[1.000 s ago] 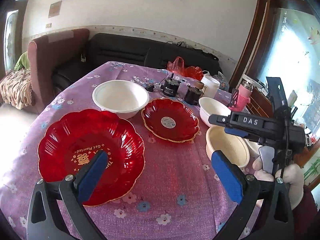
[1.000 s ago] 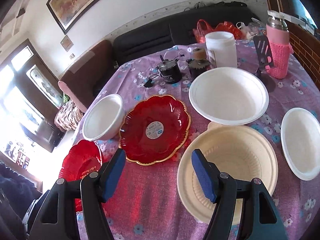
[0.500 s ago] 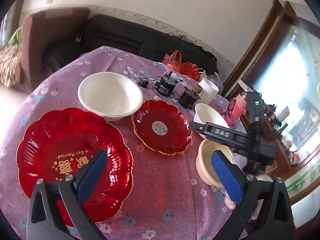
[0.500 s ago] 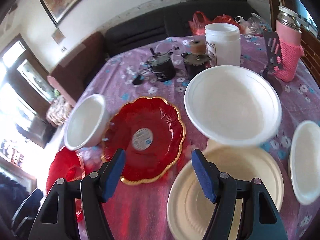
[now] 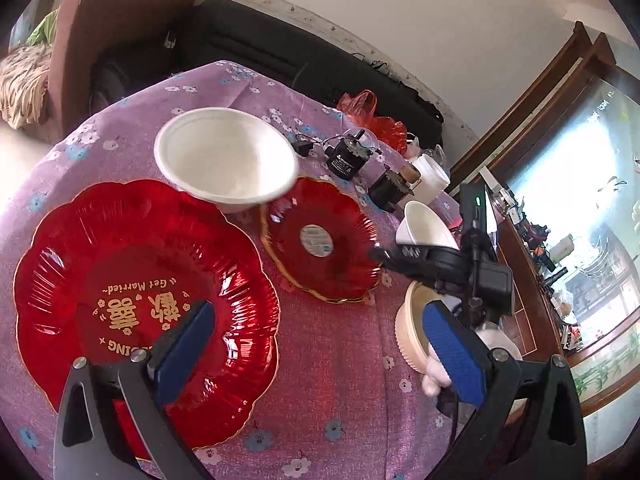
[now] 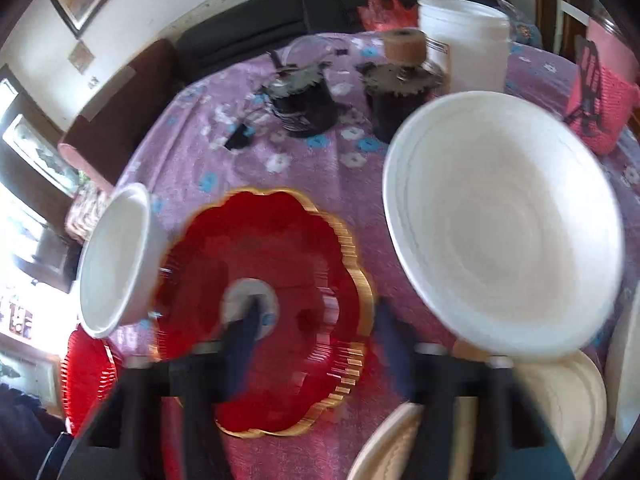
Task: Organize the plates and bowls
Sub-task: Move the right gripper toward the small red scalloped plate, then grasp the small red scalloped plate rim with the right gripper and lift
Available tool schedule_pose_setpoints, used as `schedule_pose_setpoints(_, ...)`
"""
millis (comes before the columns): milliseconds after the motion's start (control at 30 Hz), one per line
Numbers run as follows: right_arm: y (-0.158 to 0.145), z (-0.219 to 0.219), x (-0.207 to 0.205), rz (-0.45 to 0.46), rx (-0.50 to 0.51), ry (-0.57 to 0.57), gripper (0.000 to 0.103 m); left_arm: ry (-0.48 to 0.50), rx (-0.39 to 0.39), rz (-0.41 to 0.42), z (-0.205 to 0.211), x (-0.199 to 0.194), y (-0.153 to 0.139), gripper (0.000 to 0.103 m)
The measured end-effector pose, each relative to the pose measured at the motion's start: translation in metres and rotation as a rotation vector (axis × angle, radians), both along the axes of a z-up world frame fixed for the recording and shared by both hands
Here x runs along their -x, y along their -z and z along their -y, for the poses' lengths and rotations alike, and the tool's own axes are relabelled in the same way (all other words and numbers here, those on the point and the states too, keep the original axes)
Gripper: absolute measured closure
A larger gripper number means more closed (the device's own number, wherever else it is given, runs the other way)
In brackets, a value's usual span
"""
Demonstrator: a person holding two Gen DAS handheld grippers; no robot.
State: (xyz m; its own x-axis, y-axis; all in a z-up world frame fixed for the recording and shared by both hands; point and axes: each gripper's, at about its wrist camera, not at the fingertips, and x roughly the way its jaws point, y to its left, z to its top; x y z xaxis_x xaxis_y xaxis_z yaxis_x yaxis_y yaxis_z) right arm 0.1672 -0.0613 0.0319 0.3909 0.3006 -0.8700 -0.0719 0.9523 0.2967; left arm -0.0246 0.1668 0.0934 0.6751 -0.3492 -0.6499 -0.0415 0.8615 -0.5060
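Note:
My left gripper [image 5: 320, 352] hangs open above the near right rim of the large red plate [image 5: 140, 300] with gold lettering. A white bowl [image 5: 224, 160] sits behind that plate. The small gold-rimmed red plate [image 6: 280, 248] lies mid-table. In the blurred right wrist view my right gripper [image 6: 318, 336] is low over it, jaws closing. One finger [image 6: 244, 332] is over the centre sticker and the other is just past the plate's right rim, so the rim lies between them. A second white bowl [image 6: 500, 220] and a cream bowl [image 6: 560, 392] sit to its right.
Two black gadgets [image 5: 344, 160], a white jar [image 6: 464, 40], a pink flask [image 6: 604, 92] and a red bag [image 5: 372, 116] crowd the table's far side. A white dish [image 6: 628, 360] lies at the right edge. A sofa and an armchair stand behind the purple flowered tablecloth [image 5: 340, 360].
My right gripper dropped forward onto the small red plate and its fingers came closer together. The left gripper rolled and sank slightly toward the large red plate, still open.

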Motion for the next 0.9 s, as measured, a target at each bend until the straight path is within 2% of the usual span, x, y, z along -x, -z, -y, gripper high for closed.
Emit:
schedule_pose_setpoints(33,0.003,0.005,0.001,-0.017,-0.033,0.005,0.095,-0.002,-0.002,0.002,0.001,0.000,0.000,0.000)
schedule_pose_setpoints(100,0.004,0.016,0.007,-0.024,-0.075,0.032,0.095,-0.002,-0.004,0.000,0.002,0.000,0.001,0.000)
schedule_pose_setpoints(367,-0.007,0.038,0.044,-0.026,0.007,0.033,0.096,0.016,-0.030,-0.022,0.011,-0.007,0.006,0.000)
schedule_pose_setpoints(500,-0.009,0.051,0.067,-0.045,0.031,0.022,0.096,0.062,-0.074,-0.043,0.029,-0.027,0.006,0.000)
schedule_pose_setpoints(600,-0.007,0.060,0.085,-0.048,0.051,0.019,0.096,0.112,-0.120,-0.095,0.046,-0.051,0.015,0.001)
schedule_pose_setpoints(633,-0.007,0.063,0.090,-0.045,0.054,0.022,0.096,0.126,-0.125,-0.123,0.051,-0.061,0.021,0.002)
schedule_pose_setpoints(700,-0.006,0.068,0.095,-0.038,0.051,0.027,0.096,0.154,-0.137,-0.183,0.060,-0.077,0.034,0.022)
schedule_pose_setpoints(767,-0.004,0.072,0.097,-0.041,0.034,0.037,0.096,0.185,-0.148,-0.246,0.069,-0.091,0.048,0.032)
schedule_pose_setpoints(833,-0.003,0.073,0.098,-0.041,0.027,0.038,0.096,0.195,-0.186,-0.280,0.078,-0.100,0.057,0.035)
schedule_pose_setpoints(900,-0.003,0.073,0.098,-0.038,0.018,0.041,0.095,0.190,-0.253,-0.271,0.086,-0.103,0.058,0.035)
